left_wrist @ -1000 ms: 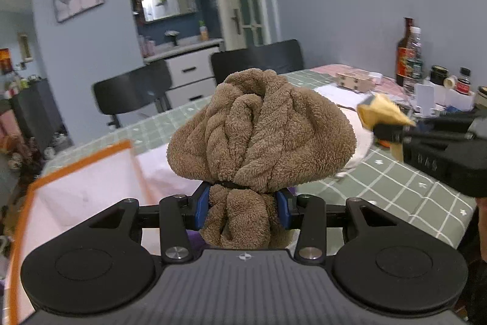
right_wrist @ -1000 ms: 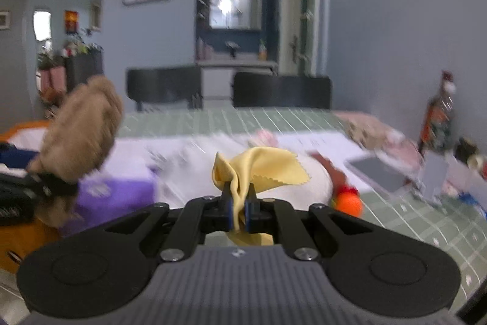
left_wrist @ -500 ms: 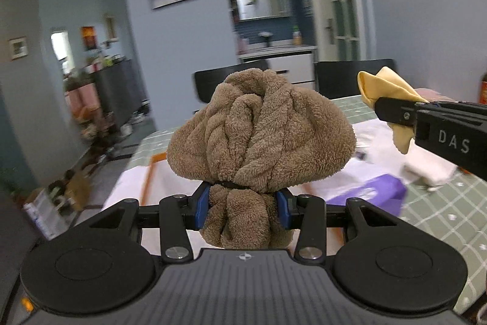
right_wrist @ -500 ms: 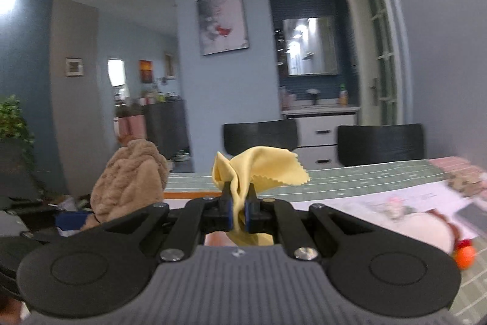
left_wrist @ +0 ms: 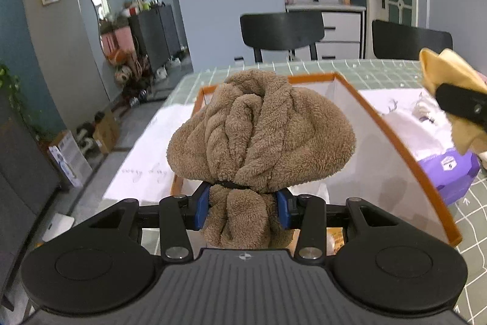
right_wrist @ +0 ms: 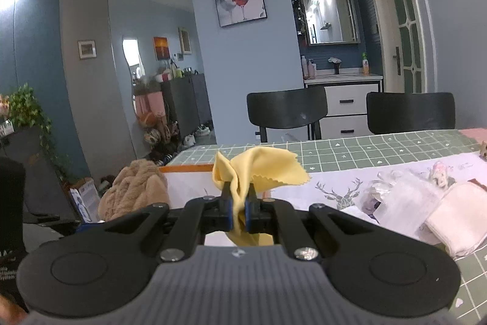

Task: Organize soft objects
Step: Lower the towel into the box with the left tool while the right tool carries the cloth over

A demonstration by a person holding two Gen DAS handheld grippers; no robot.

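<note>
Little writing can be read: faint cursive runs along the outer side of the white box [left_wrist: 392,172], too thin to make out, and a white emblem sits on the purple pack [left_wrist: 450,172] just beside the box's right wall. The box is a soft-sided container with an orange rim, standing on the green checked tablecloth [left_wrist: 380,72]; what shows of its pale inside holds nothing, and the rest is hidden behind the towel. The left gripper [left_wrist: 243,204] is clamped on the brown towel [left_wrist: 261,136] — a thick, fleecy bundle, twisted into rope-like folds that mushroom out above the blue pads, with a shorter tuft hanging beneath; it is held in the air over the box. The right gripper [right_wrist: 239,213] is pinched tight on the yellow cloth [right_wrist: 261,172], a thin, smooth square with a zigzag-cut edge that fans upward from the jaws — held above the table, just beside the box's right wall. On the table lie a white runner printed with grey deer [right_wrist: 344,191], a crinkled clear plastic bag [right_wrist: 395,197] and a folded pale cloth [right_wrist: 456,221] touching it.
</note>
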